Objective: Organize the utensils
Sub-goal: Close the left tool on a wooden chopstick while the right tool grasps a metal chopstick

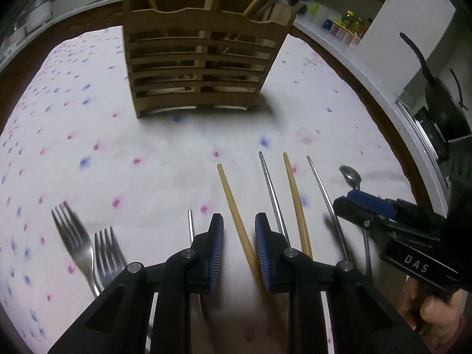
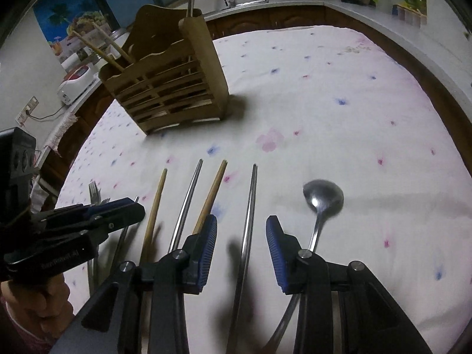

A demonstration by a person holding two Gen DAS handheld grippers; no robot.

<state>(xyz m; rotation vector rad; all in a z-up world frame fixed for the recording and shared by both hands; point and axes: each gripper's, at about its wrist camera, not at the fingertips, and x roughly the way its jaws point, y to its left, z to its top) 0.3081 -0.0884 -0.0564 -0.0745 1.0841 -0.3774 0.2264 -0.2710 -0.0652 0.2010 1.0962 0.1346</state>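
A slatted wooden utensil holder (image 1: pixel 203 67) (image 2: pixel 171 94) stands at the back of the flowered tablecloth (image 1: pixel 147 153), with wooden chopsticks and metal utensils in it. In front lie, side by side, two forks (image 1: pixel 73 230), a wooden chopstick (image 1: pixel 233 200), a metal chopstick (image 1: pixel 273 194), a second wooden chopstick (image 1: pixel 295 197), another metal chopstick (image 2: pixel 250 206) and a spoon (image 2: pixel 323 197). My left gripper (image 1: pixel 239 227) is open and straddles the first wooden chopstick, pads not pressing it. My right gripper (image 2: pixel 242 227) is open around the metal chopstick next to the spoon, with clear gaps either side.
A thin metal rod (image 1: pixel 191 224) lies left of my left fingers. A dark pan (image 1: pixel 442 109) sits beyond the table's right edge. Counters with bottles (image 1: pixel 351 20) and a white appliance (image 2: pixel 76 82) ring the table. A person's hand (image 1: pixel 427 309) holds the right gripper.
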